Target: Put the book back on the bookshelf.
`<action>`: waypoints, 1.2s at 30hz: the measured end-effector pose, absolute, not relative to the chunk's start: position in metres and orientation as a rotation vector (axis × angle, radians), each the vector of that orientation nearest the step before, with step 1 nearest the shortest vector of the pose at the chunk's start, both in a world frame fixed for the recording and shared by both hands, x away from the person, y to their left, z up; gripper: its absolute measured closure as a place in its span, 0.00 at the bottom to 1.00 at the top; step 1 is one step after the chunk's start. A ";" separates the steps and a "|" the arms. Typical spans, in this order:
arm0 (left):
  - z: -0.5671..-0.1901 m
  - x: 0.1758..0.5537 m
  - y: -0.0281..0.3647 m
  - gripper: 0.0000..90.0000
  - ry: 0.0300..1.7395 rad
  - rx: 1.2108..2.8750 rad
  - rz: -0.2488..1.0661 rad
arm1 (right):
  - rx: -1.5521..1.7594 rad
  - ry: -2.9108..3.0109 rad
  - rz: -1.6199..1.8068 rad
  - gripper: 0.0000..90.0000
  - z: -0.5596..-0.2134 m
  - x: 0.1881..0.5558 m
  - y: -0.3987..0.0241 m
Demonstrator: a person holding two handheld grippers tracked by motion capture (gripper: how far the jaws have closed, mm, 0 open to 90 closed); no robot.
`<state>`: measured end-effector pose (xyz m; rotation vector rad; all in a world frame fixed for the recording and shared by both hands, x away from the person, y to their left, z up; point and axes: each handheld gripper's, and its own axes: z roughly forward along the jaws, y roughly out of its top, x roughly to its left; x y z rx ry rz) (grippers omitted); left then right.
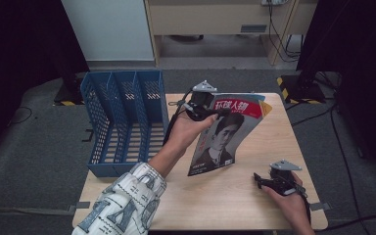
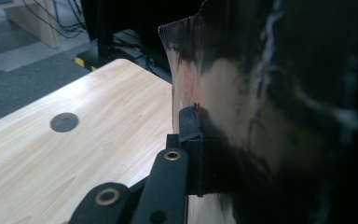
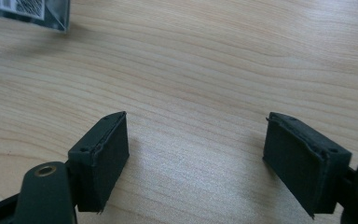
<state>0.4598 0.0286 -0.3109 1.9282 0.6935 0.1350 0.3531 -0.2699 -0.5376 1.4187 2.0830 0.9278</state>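
Observation:
A magazine (image 1: 225, 134) with a red title band and a portrait on its cover hangs tilted above the wooden table (image 1: 254, 196), its lower corner near the tabletop. My left gripper (image 1: 214, 111) is shut on the magazine's top edge. In the left gripper view the glossy pages (image 2: 242, 116) rise close against the black pad (image 2: 189, 123). My right gripper (image 1: 258, 179) rests low at the table's front right, jaws open and apart with bare wood between its pads (image 3: 100, 158). A corner of the magazine (image 3: 32, 11) appears at the top left of the right gripper view.
A blue plastic file rack (image 1: 122, 120) with several upright slots stands on the table's left side. A round cable hole (image 2: 64, 122) sits in the tabletop. Beyond the table are a pale cabinet (image 1: 215, 19), dark curtains and floor cables.

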 end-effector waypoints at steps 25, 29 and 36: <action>-0.285 0.441 0.081 0.97 0.867 1.749 0.201 | 1.416 2.087 0.931 0.25 -0.538 0.354 -0.269; -0.285 0.438 0.089 0.97 0.882 1.731 0.196 | 1.415 2.084 0.930 0.25 -0.538 0.354 -0.269; -0.286 0.437 0.096 0.97 0.891 1.714 0.182 | 1.415 2.085 0.932 0.25 -0.538 0.354 -0.269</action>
